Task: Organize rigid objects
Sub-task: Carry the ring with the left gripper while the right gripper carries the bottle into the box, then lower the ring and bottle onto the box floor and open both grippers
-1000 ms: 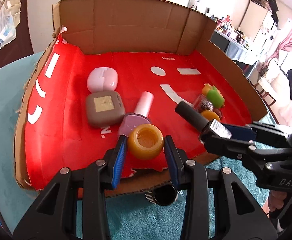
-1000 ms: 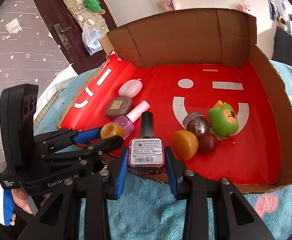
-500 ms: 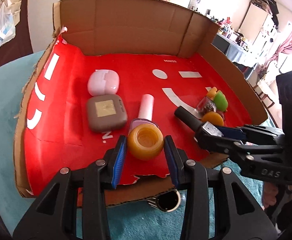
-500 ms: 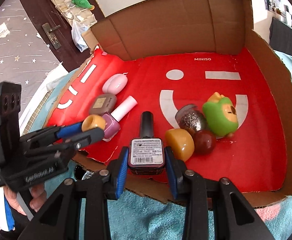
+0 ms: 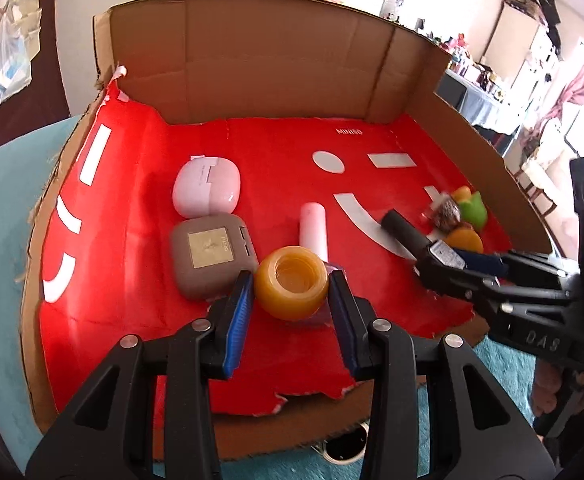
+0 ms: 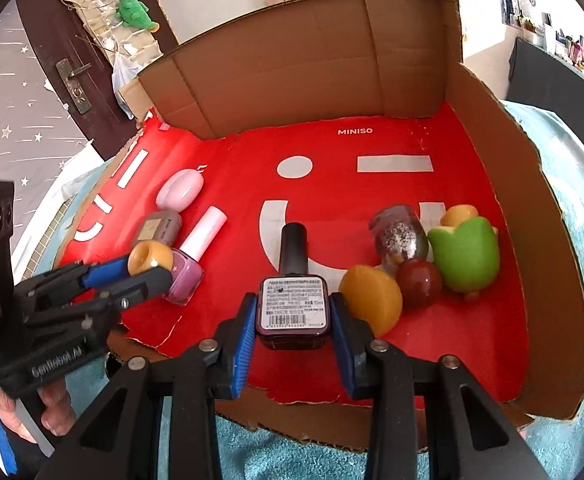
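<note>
An amber ring-shaped piece (image 5: pixel 291 284) is clamped between the blue pads of the left tool (image 5: pixel 292 300), held over the near part of the red-lined cardboard box (image 5: pixel 268 60). A dark nail polish bottle (image 6: pixel 292 304) is gripped at its base by the right tool (image 6: pixel 292 320), cap pointing far. Behind the ring, a pink-capped bottle (image 5: pixel 313 230), a taupe case (image 5: pixel 210 256) and a pink case (image 5: pixel 206 192) are seen. At the right, a green toy (image 6: pixel 463 260), an amber lump (image 6: pixel 371 300) and a brown ball (image 6: pixel 419 283) are clustered.
</note>
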A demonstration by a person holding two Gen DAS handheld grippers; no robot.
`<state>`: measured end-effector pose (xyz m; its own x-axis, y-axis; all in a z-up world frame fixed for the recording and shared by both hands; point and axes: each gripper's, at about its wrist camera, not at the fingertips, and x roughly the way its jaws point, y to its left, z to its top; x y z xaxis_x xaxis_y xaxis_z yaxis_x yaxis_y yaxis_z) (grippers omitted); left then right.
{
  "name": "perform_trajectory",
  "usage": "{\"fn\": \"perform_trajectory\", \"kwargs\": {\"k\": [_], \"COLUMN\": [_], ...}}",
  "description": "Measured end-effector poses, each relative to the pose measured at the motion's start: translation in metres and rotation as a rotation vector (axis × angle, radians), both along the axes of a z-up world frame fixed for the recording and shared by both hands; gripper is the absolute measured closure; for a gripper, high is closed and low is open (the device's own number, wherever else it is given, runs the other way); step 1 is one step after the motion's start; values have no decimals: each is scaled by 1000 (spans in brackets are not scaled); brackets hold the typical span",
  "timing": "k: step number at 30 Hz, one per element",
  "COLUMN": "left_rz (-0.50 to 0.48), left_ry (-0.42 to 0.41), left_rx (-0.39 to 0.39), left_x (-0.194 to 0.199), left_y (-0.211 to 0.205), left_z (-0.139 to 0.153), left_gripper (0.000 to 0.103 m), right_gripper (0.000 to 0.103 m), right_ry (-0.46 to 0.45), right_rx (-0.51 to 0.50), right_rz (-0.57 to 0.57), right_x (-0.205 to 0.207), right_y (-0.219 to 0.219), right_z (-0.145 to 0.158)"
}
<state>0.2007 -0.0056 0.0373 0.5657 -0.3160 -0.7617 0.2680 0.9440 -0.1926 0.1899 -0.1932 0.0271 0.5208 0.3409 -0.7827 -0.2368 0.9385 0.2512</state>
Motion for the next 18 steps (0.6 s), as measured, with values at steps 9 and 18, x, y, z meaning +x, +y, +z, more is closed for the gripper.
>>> {"fn": "perform_trajectory", "kwargs": {"k": [9, 18], "left_rz": [93, 87], "left_ry": [-5, 5], "left_rx": [33, 90], "left_x": [6, 7], "left_y": [26, 15], "left_z": [-3, -9], "left_gripper": [67, 67], "right_gripper": [66, 66], "right_ry": [-13, -18], "right_rx": [-17, -32], "right_rz": [-2, 1], "right_x": [2, 2], "right_y": [4, 6], "right_z": [-1, -3]}}
